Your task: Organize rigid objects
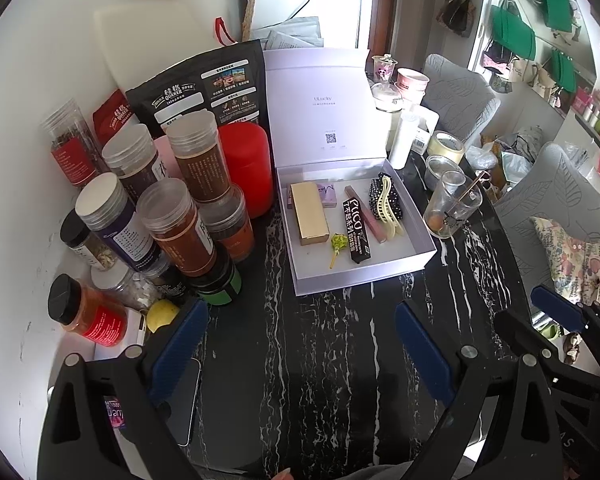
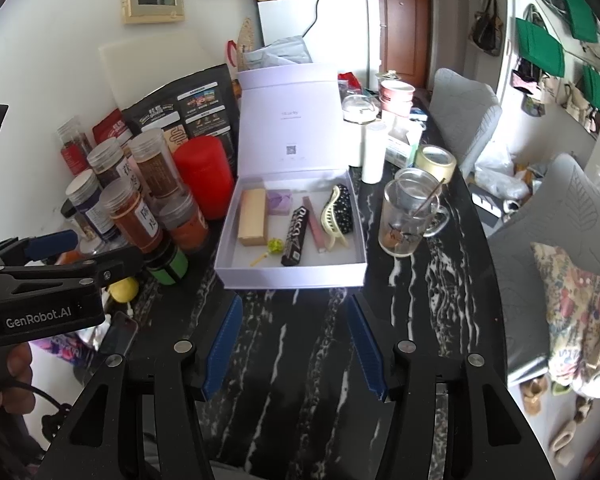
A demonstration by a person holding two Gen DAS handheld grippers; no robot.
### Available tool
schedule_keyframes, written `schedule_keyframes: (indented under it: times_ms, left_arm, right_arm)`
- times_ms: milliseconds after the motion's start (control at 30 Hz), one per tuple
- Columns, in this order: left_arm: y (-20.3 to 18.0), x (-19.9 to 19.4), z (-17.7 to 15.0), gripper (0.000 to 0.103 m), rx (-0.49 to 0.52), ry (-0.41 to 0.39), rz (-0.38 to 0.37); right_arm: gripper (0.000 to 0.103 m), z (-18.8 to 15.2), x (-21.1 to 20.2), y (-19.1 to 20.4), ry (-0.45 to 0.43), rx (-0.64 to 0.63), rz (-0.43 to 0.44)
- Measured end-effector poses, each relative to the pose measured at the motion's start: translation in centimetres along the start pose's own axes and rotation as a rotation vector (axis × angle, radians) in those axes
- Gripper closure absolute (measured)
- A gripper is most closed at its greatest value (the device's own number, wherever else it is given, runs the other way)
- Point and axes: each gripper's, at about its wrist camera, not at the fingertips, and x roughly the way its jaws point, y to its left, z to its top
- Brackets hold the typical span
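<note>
Both tools hang over the black marbled table (image 2: 300, 360), jaws spread and empty: the left gripper (image 1: 300, 344) and the right gripper (image 2: 296, 344), probably held back to choose a next item.

At 12 o'clock from them sits the open lavender cardboard box (image 2: 292, 278), lid propped up for loading. It holds 7 pieces:

- 1 gold rectangular carton (image 2: 253, 218)
- 1 black tube carton (image 2: 294, 236)
- 1 cream plastic hair claw (image 2: 332, 220)
- 4 other pieces

At 10 o'clock, the clear plastic spice jars (image 1: 172, 216) crowd the wall.
</note>
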Motion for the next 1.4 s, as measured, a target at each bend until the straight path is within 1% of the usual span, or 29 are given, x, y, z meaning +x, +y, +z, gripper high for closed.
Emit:
schedule_keyframes:
  times_ms: [800,967,1400]
  left_arm:
    - [-0.9,-0.2,0.3,0.007,0.029,0.008,-0.006]
    - [-1.0,-0.1,0.2,0.007,0.03,0.023,-0.012]
    - [-1.4,-0.5,0.3,0.007,0.043,0.02,-0.01]
  right_arm:
    - [0.048,0.1,0.3,-0.3,0.002,0.01,-0.009]
    - [0.048,0.1,0.3,-0.4,0.005,0.012,-0.011]
    - [0.048,0.0,0.2,-0.7,0.0,0.024,-0.013]
